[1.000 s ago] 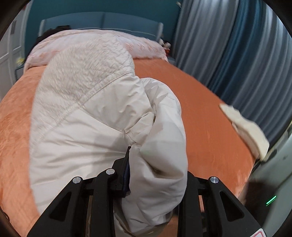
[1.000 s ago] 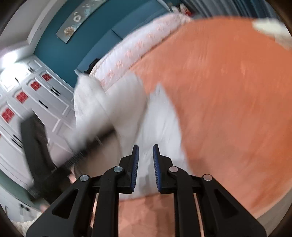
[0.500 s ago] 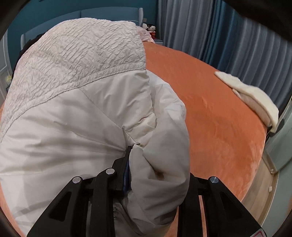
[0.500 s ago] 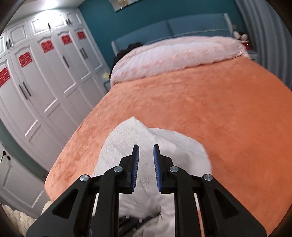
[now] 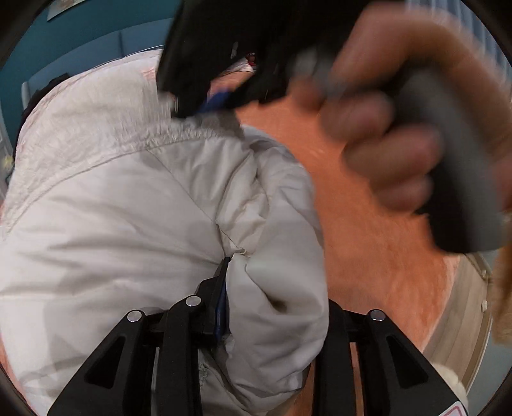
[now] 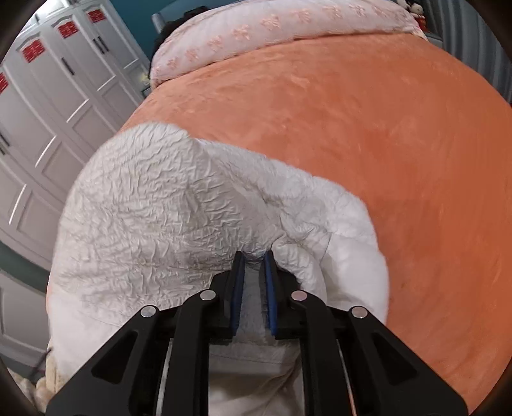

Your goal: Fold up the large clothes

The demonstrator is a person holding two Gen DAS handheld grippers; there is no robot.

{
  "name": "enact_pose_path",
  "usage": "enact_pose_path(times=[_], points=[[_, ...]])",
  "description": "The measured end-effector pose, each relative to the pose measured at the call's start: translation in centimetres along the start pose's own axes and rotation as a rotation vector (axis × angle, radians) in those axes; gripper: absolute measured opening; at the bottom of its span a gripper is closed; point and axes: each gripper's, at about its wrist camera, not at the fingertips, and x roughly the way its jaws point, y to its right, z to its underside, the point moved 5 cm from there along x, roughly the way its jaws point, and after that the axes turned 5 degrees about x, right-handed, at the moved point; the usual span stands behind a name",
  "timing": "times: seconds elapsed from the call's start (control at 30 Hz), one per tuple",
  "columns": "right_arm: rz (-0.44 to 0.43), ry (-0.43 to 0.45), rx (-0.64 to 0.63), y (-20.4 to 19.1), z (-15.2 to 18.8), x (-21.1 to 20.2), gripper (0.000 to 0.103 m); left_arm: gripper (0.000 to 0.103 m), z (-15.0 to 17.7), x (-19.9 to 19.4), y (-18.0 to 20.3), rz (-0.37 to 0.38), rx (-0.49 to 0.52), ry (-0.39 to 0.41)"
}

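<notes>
jacket [image 5: 128, 204] — a pale padded one, large and bulky — is lying bunched on the orange bedspread [image 6: 368, 134], near its front edge, with a crinkled panel on top and a smooth quilted body below.

risks, largest first. the main bulk is sitting uneven and puffy, so any fold made now is likely springing back or sliding on the plush cover. the left gripper [image 5: 275, 307] is opening while a thick roll of sleeve is filling the space between its jaws; in my judgement the roll is about to drop and unroll, undoing that side. the right gripper [image 6: 254, 256] is closing on a small pinch of the crinkled panel; so little cloth between the pads may be slipping out when pulled, or lifting one layer only.

surroundings. the person's right hand [image 5: 393, 153], blurred, is crossing close above the jacket in the left view with its tool, so the two grippers are working near enough to be knocking each other. white wardrobes [image 6: 48, 96] are standing along one side of the bed, a pink floral duvet [image 6: 281, 28] is lying at the headboard end, well apart. nothing is lying on the open bedspread beyond the jacket.
</notes>
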Motion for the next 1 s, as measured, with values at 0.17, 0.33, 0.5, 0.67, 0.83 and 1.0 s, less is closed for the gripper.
enact_pose_path(times=[0.17,0.33,0.5,0.67,0.83,1.0], points=[[-0.020,0.010,0.085,1.4,0.4,2.0,0.009,0.038,0.5,-4.3,-0.6,0.069,-0.001,0.035],[-0.076,0.005,0.190,2.9,0.6,2.6,0.008,0.052,-0.1,-10.0,-5.0,0.070,-0.112,0.102],[-0.020,-0.009,0.180,2.0,0.2,0.9,0.009,0.071,-4.4,-11.7,-13.0,-0.092,-0.268,0.128],[0.096,0.066,0.158,0.1,-0.2,-4.3,0.015,0.070,-6.6,-5.6,-18.4,-0.164,-0.393,-0.018],[0.095,0.195,0.210,-3.1,1.0,-9.5,0.015,0.077,-6.3,-2.6,-17.1,-0.283,-0.354,-0.039],[0.219,0.212,0.279,-3.1,1.8,-7.8,0.015,0.081,-6.3,-1.0,-16.5,-0.326,-0.342,-0.039]])
